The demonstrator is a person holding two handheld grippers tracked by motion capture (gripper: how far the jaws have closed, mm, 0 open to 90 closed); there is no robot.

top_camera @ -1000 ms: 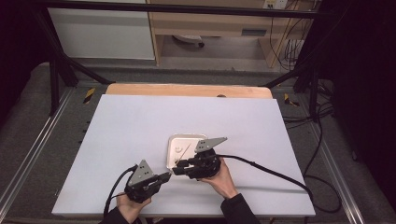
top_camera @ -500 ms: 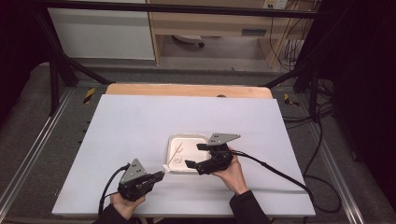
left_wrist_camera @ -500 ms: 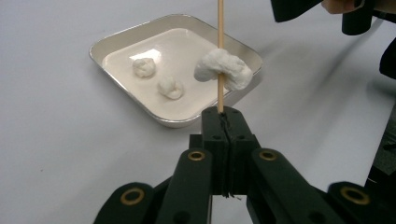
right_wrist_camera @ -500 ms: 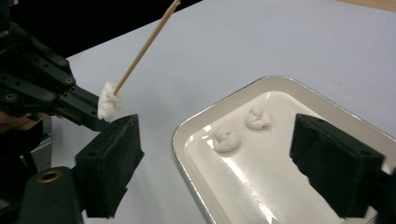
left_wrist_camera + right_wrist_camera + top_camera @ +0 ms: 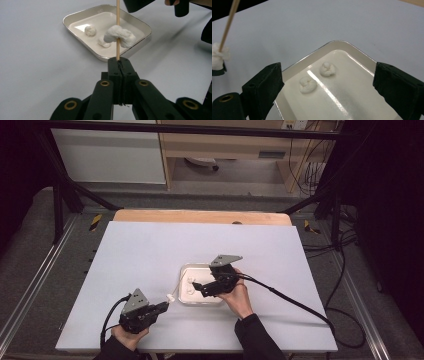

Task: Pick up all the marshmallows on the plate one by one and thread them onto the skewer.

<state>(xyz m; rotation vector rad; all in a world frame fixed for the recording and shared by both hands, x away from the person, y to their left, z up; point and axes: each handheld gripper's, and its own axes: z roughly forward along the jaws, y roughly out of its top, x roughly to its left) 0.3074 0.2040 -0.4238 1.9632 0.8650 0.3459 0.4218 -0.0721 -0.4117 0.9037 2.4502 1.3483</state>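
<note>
Your left gripper (image 5: 119, 62) is clamped on the skewer (image 5: 117, 30) with a marshmallow (image 5: 120, 36) threaded on it. Your right gripper (image 5: 327, 82) has just been opening, its jaws apart over the tray (image 5: 352, 50), nothing between them.

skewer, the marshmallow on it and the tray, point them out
skewer (image 5: 117, 50), left gripper view, bare stick below the marshmallow
marshmallow (image 5: 126, 37), left gripper view, its right lobe
tray (image 5: 82, 15), left gripper view, far left rim

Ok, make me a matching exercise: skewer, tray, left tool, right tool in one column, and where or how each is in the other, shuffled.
Things:
1. skewer
2. tray
3. left tool
4. right tool

States:
A. open over the tray
B. holds two white pieces
C. shut on the skewer
D. stuck through a white piece

Pairs: 1-D, 2-B, 3-C, 4-A
</note>
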